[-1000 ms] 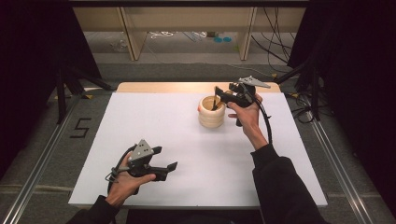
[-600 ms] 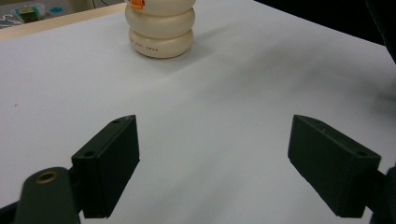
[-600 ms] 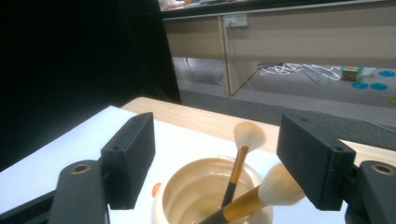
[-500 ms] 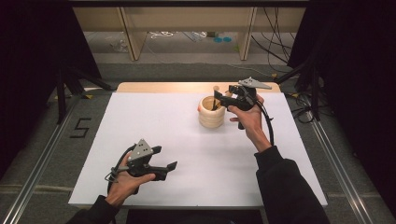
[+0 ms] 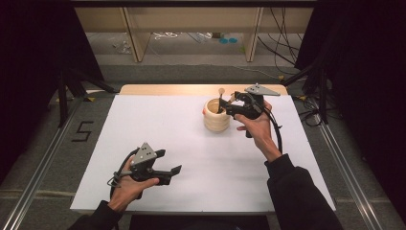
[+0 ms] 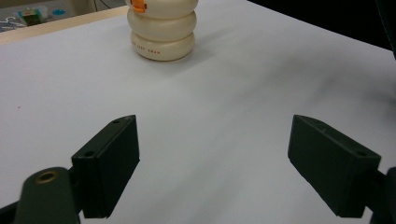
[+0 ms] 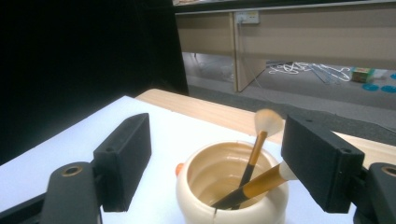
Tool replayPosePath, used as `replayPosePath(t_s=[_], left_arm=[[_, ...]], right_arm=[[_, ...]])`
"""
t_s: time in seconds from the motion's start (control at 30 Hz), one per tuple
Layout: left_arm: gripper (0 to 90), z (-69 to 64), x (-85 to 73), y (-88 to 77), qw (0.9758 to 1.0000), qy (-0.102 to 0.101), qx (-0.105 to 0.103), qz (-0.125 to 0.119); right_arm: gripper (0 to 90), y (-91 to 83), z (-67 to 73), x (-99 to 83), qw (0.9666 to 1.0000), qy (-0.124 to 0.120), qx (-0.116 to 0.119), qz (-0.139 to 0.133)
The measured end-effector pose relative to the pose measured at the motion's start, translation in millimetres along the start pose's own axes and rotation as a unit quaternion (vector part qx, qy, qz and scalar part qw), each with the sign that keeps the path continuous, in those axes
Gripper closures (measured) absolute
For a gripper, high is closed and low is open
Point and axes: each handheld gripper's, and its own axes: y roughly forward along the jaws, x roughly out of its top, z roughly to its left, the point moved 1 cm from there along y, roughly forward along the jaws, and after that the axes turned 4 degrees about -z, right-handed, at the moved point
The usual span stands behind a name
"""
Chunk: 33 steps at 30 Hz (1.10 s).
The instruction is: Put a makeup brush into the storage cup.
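My left gripper (image 5: 160,167) sits low over the near left part of the white table (image 5: 158,124), its fingers (image 6: 109,168) spread wide with only bare tabletop between them. From its own view the cream ribbed pot (image 6: 162,28) stands well ahead, far from those fingers, with a small orange mark at its upper edge.

Further right, near the table's far edge, that pot (image 5: 216,115) holds two makeup brushes: one brush (image 7: 259,140) stands nearly upright with its pale bristle head above the rim, and a second brush (image 7: 254,185) with an orange handle leans over the rim toward my right side.

My right gripper (image 5: 234,106) hangs just beside the pot on its right, pointing at it. Its fingers (image 7: 123,161) have just been opening and now stand wide apart, pinching nothing; in its own view the leaning brush's end appears close to the right finger, and I cannot tell whether they touch.
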Motion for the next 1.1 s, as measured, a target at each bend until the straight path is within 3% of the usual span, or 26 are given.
replayPosePath(t_s=[0.67, 0.73, 1.0, 1.07, 1.1], left_arm=[[16.5, 1.0, 0.9, -0.4, 1.0000, -0.001, 0.002, -0.003], [16.5, 1.4, 1.1, -0.5, 1.0000, -0.002, 0.003, -0.002], [16.5, 1.7, 1.7, 0.4, 1.0000, -0.006, 0.005, -0.005], [16.5, 2.3, 2.0, 0.7, 1.0000, -0.003, 0.006, -0.005], [16.5, 2.3, 2.1, 0.8, 1.0000, -0.003, 0.006, -0.005]], right_arm=[[24.0, -8.2, 13.8, -11.8, 0.9997, -0.013, 0.019, 0.010], [23.9, -10.0, 16.0, -12.6, 0.9996, -0.004, 0.022, 0.019], [22.3, -12.3, 19.7, -19.3, 0.9993, -0.017, 0.029, 0.016], [22.0, -13.8, 22.5, -21.5, 0.9990, -0.005, 0.038, 0.023], [21.5, -13.6, 22.7, -22.4, 0.9991, -0.011, 0.035, 0.020]])
